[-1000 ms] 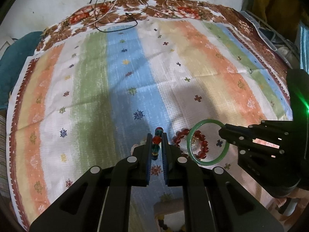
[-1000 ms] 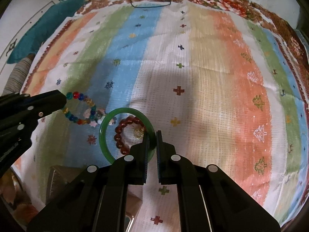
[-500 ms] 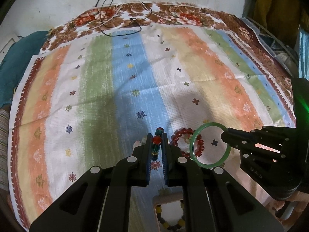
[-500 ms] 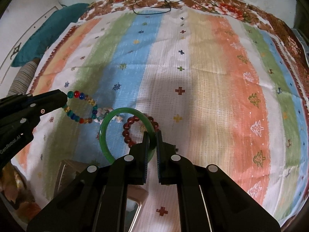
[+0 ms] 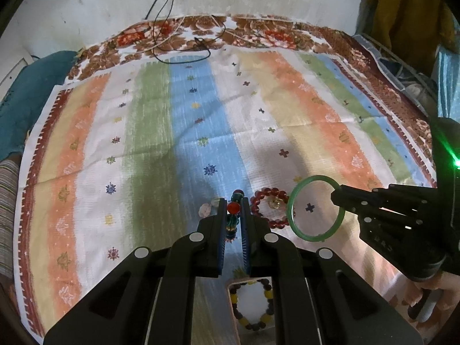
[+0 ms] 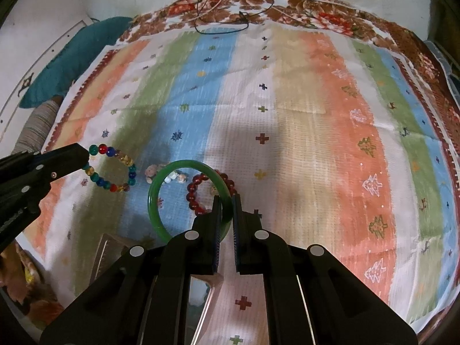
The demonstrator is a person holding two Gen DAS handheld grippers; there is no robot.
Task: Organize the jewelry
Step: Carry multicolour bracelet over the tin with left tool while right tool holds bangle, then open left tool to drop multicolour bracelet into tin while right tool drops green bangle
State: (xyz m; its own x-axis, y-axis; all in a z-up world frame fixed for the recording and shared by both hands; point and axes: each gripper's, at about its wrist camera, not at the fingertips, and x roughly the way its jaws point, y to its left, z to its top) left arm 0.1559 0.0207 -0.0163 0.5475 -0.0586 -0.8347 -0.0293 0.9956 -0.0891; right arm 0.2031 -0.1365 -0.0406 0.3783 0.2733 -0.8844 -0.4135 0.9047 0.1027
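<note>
Two grippers are in my hands, each clamped on one piece of jewelry above the striped cloth. My left gripper has its jaws closed on the multicolored bead bracelet: in the left wrist view a red bead and darker beads sit pinched between the jaws near their tips, and in the right wrist view the rest of the loop hangs out beyond the tip, clear of the jaws. My right gripper has its jaws closed on the green bangle; the band passes between the jaws at its near right edge, and the ring extends forward and to the left of them. Seen from the left wrist, the bangle stands just off the right gripper's tip.

On the cloth, the dark red bead bracelet lies between the two grippers, partly seen through the bangle in the right wrist view. A small pale cluster of trinkets lies just beside it. A tray holding a dark-and-yellow bead bracelet sits under the left gripper.
</note>
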